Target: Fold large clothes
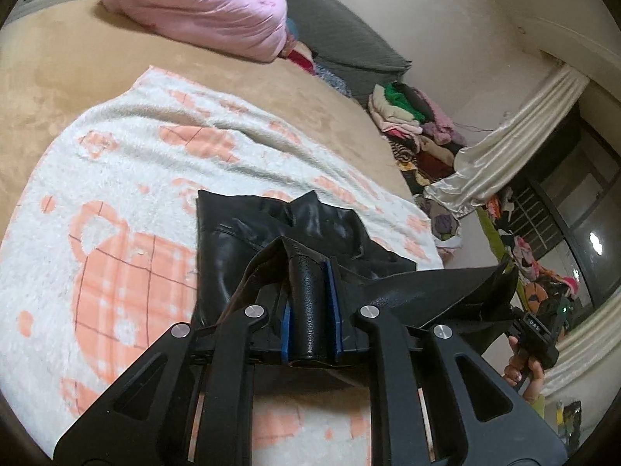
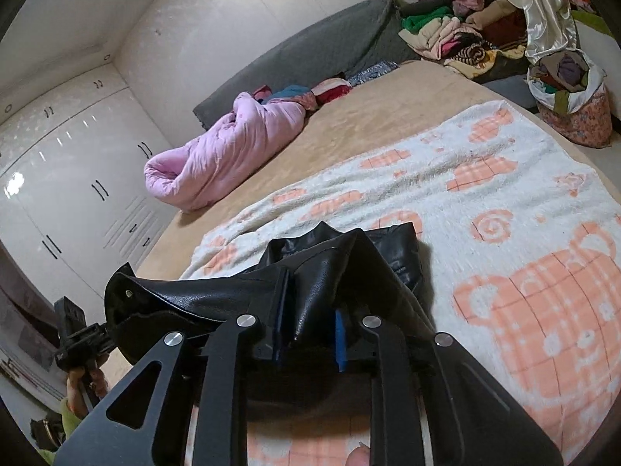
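A black leather garment point(image 1: 233, 240) lies partly on a white blanket with orange bear patterns point(image 1: 116, 178), which is spread over a tan bed point(image 1: 58, 70). My left gripper point(image 1: 310, 264) is shut on a fold of its near edge, the blue pads pressing both sides. The lifted edge stretches right to my right gripper point(image 1: 539, 330), held by a hand. In the right wrist view, the right gripper point(image 2: 310, 291) clamps another fold of the garment point(image 2: 396, 248) above the blanket point(image 2: 504, 178). The left gripper point(image 2: 77, 341) shows at far left.
A rolled pink quilt point(image 1: 202, 4) point(image 2: 225, 147) lies at the bed's far end by a grey headboard point(image 2: 310, 50). Piled clothes point(image 1: 411, 116) point(image 2: 465, 31) and a stuffed bag point(image 2: 570, 97) stand beyond the bed. A white wardrobe point(image 2: 58, 178) lines one wall.
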